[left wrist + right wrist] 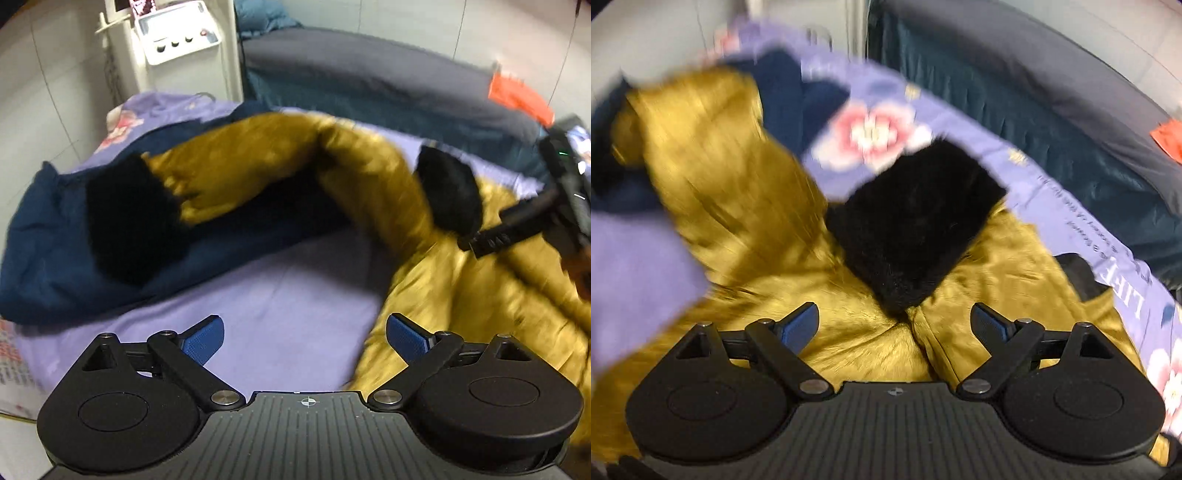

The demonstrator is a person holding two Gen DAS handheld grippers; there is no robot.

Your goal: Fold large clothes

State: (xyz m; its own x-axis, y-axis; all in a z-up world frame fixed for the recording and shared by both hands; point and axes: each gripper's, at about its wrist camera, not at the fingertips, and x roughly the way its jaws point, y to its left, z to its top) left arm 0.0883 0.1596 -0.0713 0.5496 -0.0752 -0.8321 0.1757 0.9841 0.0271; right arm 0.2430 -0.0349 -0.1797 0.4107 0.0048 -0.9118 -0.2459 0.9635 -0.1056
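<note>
A mustard-yellow padded jacket [461,280] with black fuzzy cuffs lies on a lilac bedsheet [280,306]. One sleeve [280,155] stretches left over a navy garment [48,258] and ends in a black cuff [129,221]. The other black cuff [916,229] rests on the jacket's body [857,347]. My left gripper [304,339] hangs open above bare sheet, just left of the jacket's edge. My right gripper [895,325] is open over the jacket body with nothing between its fingers; it also shows at the right edge of the left wrist view [554,206].
A white machine on a stand [177,40] is behind the bed at the left. A dark grey and teal mattress [369,77] runs along the back, with an orange cloth [521,96] on it. The sheet has pink flower prints [871,133].
</note>
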